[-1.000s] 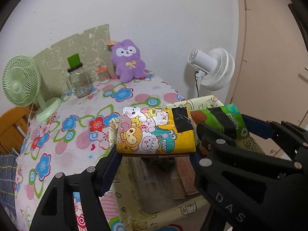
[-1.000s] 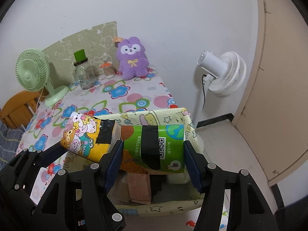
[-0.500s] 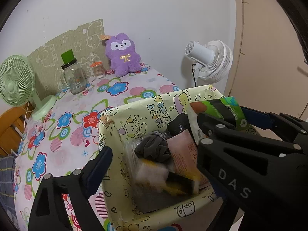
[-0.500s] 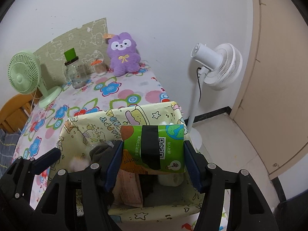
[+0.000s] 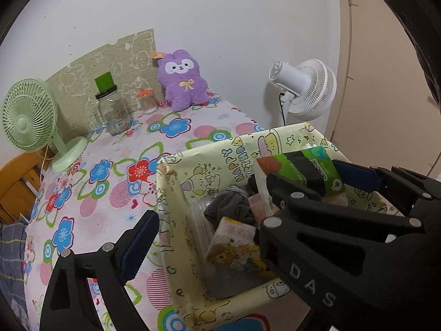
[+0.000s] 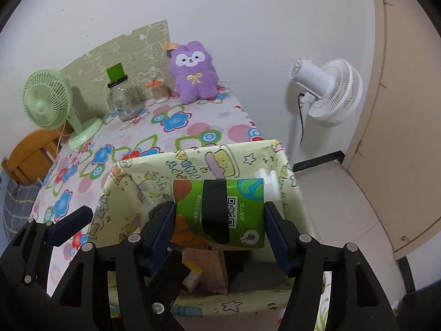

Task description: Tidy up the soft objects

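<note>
A pale yellow cartoon-print storage box (image 5: pixel 176 215) (image 6: pixel 248 157) stands at the table's near edge. Inside lie a yellow cartoon tissue pack (image 5: pixel 234 245), a grey cloth (image 5: pixel 228 207) and a pink pack (image 6: pixel 212 270). My right gripper (image 6: pixel 219 218) is shut on a green tissue pack (image 6: pixel 220 209) (image 5: pixel 311 171) and holds it over the box. My left gripper (image 5: pixel 204 237) is open and empty over the box's left side. A purple plush bunny (image 5: pixel 183 80) (image 6: pixel 194 71) sits against the far wall.
A green desk fan (image 5: pixel 33 121), a glass jar with a green lid (image 5: pixel 111 110) and a small orange-lidded jar (image 5: pixel 147 100) stand at the back of the floral tablecloth (image 5: pixel 91 182). A white standing fan (image 6: pixel 328 91) stands on the floor to the right.
My left gripper opened and the yellow cartoon tissue pack dropped into the box. The right gripper kept hold of the green pack and moved over the box.
</note>
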Available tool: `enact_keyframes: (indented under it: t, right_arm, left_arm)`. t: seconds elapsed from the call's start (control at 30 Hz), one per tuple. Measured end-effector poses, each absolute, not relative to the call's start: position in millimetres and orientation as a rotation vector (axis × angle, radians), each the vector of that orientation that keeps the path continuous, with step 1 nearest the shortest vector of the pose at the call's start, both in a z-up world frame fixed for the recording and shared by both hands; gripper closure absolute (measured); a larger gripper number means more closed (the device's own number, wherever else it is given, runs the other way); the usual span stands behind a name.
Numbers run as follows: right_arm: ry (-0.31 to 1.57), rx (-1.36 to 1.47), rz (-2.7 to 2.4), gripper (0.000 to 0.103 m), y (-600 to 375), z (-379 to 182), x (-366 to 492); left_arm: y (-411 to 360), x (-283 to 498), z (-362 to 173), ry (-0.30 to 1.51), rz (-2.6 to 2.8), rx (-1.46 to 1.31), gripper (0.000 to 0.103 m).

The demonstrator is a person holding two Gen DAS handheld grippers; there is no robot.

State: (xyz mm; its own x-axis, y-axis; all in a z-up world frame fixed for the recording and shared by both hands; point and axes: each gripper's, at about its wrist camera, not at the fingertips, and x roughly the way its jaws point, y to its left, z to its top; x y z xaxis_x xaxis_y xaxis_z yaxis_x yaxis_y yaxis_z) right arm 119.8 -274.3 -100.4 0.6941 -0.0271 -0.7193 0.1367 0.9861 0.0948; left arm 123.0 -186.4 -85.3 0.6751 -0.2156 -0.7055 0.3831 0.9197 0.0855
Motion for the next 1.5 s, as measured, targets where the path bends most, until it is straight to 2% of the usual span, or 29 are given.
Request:
enact_keyframes:
  t: [0.1, 0.23, 1.5]
  right_arm:
    - [0.798, 0.124, -0.087, 0.033, -269.0, -99.3, 117.7]
    - [0.783, 0.112, -0.083, 0.022, -261.8, -95.5, 112.1]
    - [0.627, 0.061, -0.036, 0.021, -179.0, -34.3, 49.6]
  left_arm:
    - [-181.0, 122.3, -83.5, 0.763, -0.324, 0.229, 0.008]
    - [-172.6, 120.4, -80.5, 0.772, -0.327, 0.206, 0.007]
    - [-60.4, 59.5, -24.9, 0.622, -0.18, 0.098, 0.006]
